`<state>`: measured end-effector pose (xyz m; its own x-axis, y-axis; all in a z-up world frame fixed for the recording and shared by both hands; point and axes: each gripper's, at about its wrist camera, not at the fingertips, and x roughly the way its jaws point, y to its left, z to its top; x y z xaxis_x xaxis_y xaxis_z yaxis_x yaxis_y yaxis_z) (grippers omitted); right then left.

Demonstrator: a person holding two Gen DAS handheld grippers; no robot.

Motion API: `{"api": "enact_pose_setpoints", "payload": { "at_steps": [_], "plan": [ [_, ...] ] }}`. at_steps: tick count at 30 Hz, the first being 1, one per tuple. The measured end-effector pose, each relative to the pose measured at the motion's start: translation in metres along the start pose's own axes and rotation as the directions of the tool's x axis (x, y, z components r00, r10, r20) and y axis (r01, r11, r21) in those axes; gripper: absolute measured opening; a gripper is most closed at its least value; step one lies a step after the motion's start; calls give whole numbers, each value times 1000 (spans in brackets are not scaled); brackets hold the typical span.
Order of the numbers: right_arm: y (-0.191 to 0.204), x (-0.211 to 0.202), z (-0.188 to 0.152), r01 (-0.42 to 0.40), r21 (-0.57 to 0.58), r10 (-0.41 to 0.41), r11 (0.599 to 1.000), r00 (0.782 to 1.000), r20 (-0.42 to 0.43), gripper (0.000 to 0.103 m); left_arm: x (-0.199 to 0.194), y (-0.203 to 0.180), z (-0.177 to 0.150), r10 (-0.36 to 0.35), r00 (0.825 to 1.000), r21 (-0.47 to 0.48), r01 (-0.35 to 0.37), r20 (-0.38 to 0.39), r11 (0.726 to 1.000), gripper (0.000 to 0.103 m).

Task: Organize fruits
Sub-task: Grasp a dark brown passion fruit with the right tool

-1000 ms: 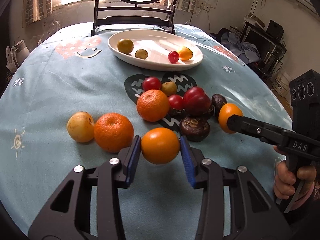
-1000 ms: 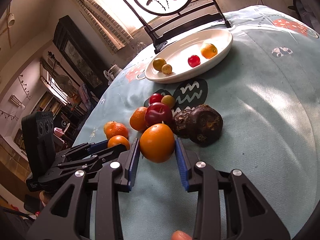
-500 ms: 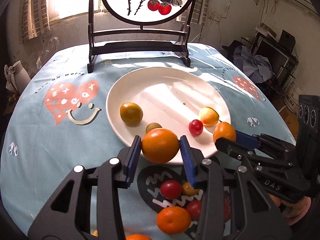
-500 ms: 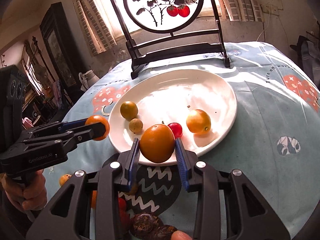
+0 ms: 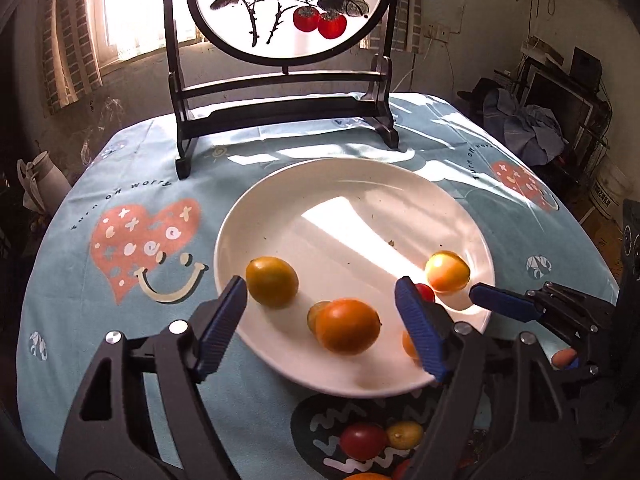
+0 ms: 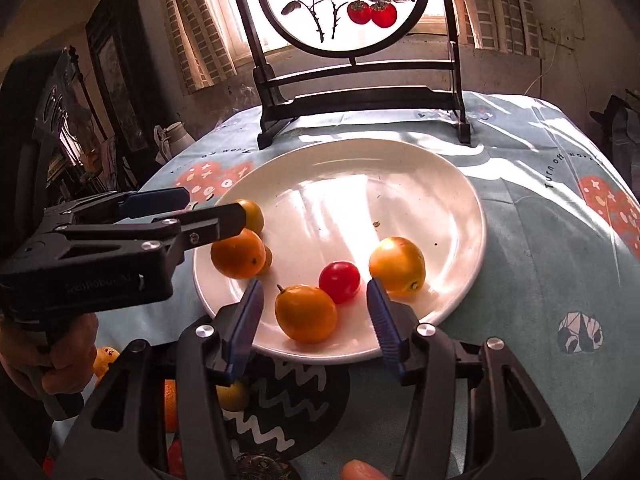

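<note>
Your left gripper (image 5: 320, 312) hangs over the near left part of the white plate (image 5: 280, 208), its jaws spreading; an orange fruit (image 5: 347, 331) lies on the plate between the blue pads, touched by neither. Your right gripper (image 6: 316, 312) stands at the plate's near rim, its jaws also spreading around a second orange fruit (image 6: 306, 313), which rests on the plate clear of both pads. Just beyond it lie a red cherry tomato (image 6: 339, 282) and, to the right, a yellow-orange fruit (image 6: 397, 266). At the plate's left side sits a greenish-yellow fruit (image 5: 272, 281), with a small yellowish one (image 5: 316, 312) partly hidden behind the left orange fruit. The plate rests on a table under a pale blue printed cloth (image 5: 132, 196). More fruit remains on the cloth nearer you, including a red tomato (image 5: 363, 441). A framed round persimmon panel (image 5: 286, 8) stands at the far edge.
</note>
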<state>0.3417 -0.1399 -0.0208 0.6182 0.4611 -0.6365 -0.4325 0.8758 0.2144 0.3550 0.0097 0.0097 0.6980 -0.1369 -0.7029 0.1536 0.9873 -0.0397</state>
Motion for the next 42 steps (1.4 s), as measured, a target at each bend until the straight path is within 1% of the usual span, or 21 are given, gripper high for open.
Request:
{"api": "enact_pose_setpoints", "payload": {
  "at_steps": [3,4,6,9,11,12,14,15,18,19,21,22,24,28,41,42],
  "plan": [
    [0,-26,-1,14,-16,-13,1000,998,58,55,-32,14,-9,-5,999,-45,6,41,999,83],
    [-3,-34,-4,13,-9,-12,1000,997,71,57,-42,19,-16,5,999,-63,-2,52,998,86],
    [-8,-45,-14,6,16,-8,1000,997,76,58,-62,28,-35,19,998,-99,-12,66,995,89],
    [-17,-53,-38,-4,45,3,999,999,41,57,-86,34,-72,24,998,-133,-16,64,991,90],
    [-19,-57,-53,-22,57,22,998,1000,6,57,-99,33,-100,31,998,-126,-22,63,992,91],
    [-19,-60,-59,-39,59,39,998,999,-5,58,-104,31,-114,39,997,-117,-32,60,993,93],
    [-16,-67,-71,-73,49,75,996,997,-24,59,-111,28,-137,54,997,-106,-48,48,993,94],
    [-14,-70,-75,-90,40,91,995,995,-30,61,-114,28,-147,45,998,-101,-40,43,994,94],
    [-6,-76,-87,-123,1,123,992,991,-57,62,-117,25,-169,16,999,-86,-13,29,996,94],
    [-3,-76,-90,-129,-10,128,992,989,-71,62,-116,24,-173,14,1000,-76,-12,25,997,94],
    [1,-75,-96,-126,-21,123,992,988,-91,62,-111,22,-178,42,999,-61,-41,5,997,98],
    [1,-75,-98,-121,-25,118,992,988,-98,62,-107,22,-178,33,999,-60,-34,-12,998,98],
    [2,-72,-100,-110,-30,106,993,988,-116,62,-105,23,-176,8,1000,-65,-9,-23,998,98],
    [-2,-65,-101,-94,-18,91,995,985,-145,62,-104,26,-177,9,1000,-80,-10,-21,997,98],
    [-5,-51,-103,-108,-9,104,994,975,-196,61,-102,29,-180,8,1000,-93,-10,-31,996,98],
    [-4,-51,-102,-108,-13,103,994,975,-194,54,-102,29,-180,8,999,-92,-10,-31,996,98]
  ]
}}
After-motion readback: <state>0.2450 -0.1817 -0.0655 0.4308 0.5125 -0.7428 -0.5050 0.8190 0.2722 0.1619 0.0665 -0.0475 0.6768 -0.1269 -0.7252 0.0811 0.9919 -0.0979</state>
